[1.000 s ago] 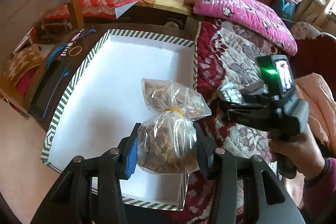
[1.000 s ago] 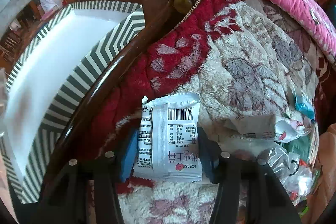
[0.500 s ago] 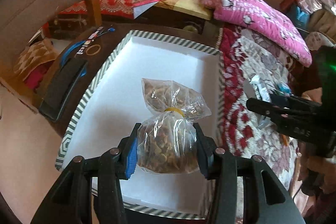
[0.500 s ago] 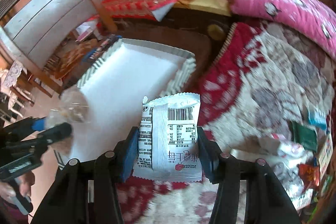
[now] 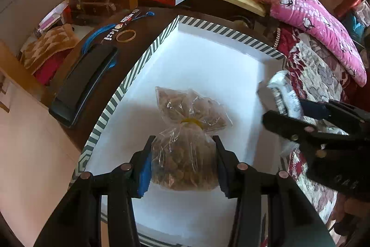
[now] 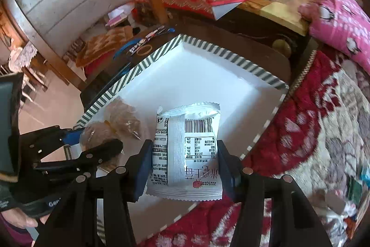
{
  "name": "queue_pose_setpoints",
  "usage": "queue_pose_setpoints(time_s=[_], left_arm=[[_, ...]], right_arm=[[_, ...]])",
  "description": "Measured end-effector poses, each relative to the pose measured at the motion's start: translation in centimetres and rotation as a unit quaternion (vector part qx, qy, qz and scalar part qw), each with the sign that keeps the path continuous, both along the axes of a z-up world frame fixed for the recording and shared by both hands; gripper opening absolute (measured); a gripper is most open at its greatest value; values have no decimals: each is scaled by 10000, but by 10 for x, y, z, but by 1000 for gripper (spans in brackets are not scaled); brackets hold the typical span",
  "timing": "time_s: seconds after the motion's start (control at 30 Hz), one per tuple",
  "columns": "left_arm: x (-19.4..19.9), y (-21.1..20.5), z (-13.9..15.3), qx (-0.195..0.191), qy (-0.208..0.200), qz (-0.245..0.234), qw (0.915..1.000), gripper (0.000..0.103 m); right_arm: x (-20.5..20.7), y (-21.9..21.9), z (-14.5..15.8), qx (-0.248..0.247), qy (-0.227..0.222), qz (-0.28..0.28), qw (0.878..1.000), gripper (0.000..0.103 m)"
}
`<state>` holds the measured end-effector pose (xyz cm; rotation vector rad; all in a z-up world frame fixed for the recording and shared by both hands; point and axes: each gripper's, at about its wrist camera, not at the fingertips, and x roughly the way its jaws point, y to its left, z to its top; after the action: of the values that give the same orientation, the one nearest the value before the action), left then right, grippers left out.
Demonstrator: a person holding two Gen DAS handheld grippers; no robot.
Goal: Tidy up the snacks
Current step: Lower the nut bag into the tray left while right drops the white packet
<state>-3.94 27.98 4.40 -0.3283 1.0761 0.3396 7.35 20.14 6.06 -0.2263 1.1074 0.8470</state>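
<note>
My left gripper (image 5: pixel 183 162) is shut on a clear bag of brown snacks (image 5: pixel 185 154) tied with a yellow band, held over the near part of a white tray with a striped rim (image 5: pixel 129 80). My right gripper (image 6: pixel 183 168) is shut on a white snack packet (image 6: pixel 187 154) with a barcode, above the tray's right edge (image 6: pixel 266 124). In the left wrist view the right gripper (image 5: pixel 277 112) comes in from the right with the white packet (image 5: pixel 284 94). The right wrist view shows the left gripper (image 6: pixel 94 142) and its snack bag (image 6: pixel 115 124) at lower left.
The tray lies on a dark wooden table (image 5: pixel 150 22) with a black case (image 5: pixel 85 82), a rubber band (image 5: pixel 126 35) and blue cords. A red flowered blanket (image 6: pixel 312 131) with more snack packets (image 6: pixel 356 186) lies to the right, with a pink quilt (image 5: pixel 312 20) beyond.
The right gripper rose off the blanket with the white packet and swung left over the tray's edge. The left gripper carried its bag further over the tray and lower.
</note>
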Motion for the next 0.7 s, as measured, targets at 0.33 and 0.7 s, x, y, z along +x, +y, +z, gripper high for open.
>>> queue_pose_setpoints(time_s=[0.33, 0.7], left_arm=[[7, 11, -20, -16, 196, 131, 9997, 46], [8, 15, -29, 53, 338, 233, 9991, 46]], right_arm=[[2, 16, -31, -334, 193, 100, 9992, 57], [4, 20, -40, -491, 174, 120, 9986, 58]])
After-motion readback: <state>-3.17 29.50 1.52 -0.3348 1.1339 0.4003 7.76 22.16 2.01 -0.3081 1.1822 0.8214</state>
